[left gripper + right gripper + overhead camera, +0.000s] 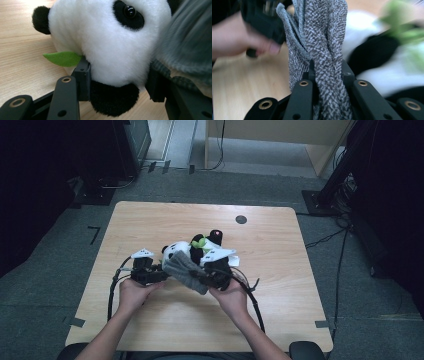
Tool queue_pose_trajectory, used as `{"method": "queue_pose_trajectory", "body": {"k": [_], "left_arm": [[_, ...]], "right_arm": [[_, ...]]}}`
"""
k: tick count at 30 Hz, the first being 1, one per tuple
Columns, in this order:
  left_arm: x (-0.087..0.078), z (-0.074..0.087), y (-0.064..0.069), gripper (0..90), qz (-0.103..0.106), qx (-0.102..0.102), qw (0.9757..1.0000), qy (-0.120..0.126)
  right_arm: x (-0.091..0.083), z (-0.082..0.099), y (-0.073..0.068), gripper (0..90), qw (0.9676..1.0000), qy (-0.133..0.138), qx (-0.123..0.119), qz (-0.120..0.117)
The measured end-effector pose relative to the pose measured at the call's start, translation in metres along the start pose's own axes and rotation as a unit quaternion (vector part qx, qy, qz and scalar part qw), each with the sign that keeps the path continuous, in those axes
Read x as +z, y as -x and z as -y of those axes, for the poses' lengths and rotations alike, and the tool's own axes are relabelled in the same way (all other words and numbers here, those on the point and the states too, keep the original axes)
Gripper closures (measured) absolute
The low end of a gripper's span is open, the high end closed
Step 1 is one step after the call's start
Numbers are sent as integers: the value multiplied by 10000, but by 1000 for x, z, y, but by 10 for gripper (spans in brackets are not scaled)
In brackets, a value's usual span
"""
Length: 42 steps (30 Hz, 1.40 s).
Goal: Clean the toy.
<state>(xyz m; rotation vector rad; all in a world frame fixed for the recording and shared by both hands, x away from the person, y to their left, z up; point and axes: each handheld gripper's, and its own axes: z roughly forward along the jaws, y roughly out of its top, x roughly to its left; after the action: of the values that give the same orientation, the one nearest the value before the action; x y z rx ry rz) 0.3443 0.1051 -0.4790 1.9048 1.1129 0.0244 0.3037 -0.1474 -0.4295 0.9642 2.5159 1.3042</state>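
Centrally on the worktop [150, 320] lies a plush panda [176, 250]. The left gripper [117, 82] is clamped on the panda's head, with a green felt leaf [62, 58] just left of its jaw. The right gripper [327, 75] pinches a grey knitted cloth [324, 37] tightly, draped beside the panda.
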Motion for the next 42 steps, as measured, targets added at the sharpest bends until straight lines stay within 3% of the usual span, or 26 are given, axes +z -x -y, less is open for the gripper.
{"method": "queue_pose_trajectory", "body": {"k": [6,8,13,16,23,27,35,38,42], "left_arm": [[0,-1,1,491,9,-22,10000,-29],[1,-2,2,495,60,-82,9999,-42],[2,-1,6,512,-15,-20,10000,-70],[3,-1,6,513,-35,39,9999,-89],[2,-2,7,523,-29,129,9998,-169],[2,-2,7,523,-35,179,9997,-175],[3,-1,6,523,8,134,9998,-154],[3,-1,6,523,17,84,9999,-137],[3,-1,5,523,13,56,9999,-120]], "right_arm": [[31,12,-8,788,9983,-494,-261,-158],[38,15,-10,788,9979,-507,-301,-250],[53,17,-13,783,9972,-584,-465,-59],[58,22,-11,781,9948,-724,-671,231],[44,28,7,782,9933,-892,-433,590],[36,29,10,785,9902,-1005,-516,817],[13,26,25,786,9895,-1128,-217,876],[0,24,32,785,9890,-1064,-205,1009],[-15,24,47,783,9893,-937,46,1116]]}}
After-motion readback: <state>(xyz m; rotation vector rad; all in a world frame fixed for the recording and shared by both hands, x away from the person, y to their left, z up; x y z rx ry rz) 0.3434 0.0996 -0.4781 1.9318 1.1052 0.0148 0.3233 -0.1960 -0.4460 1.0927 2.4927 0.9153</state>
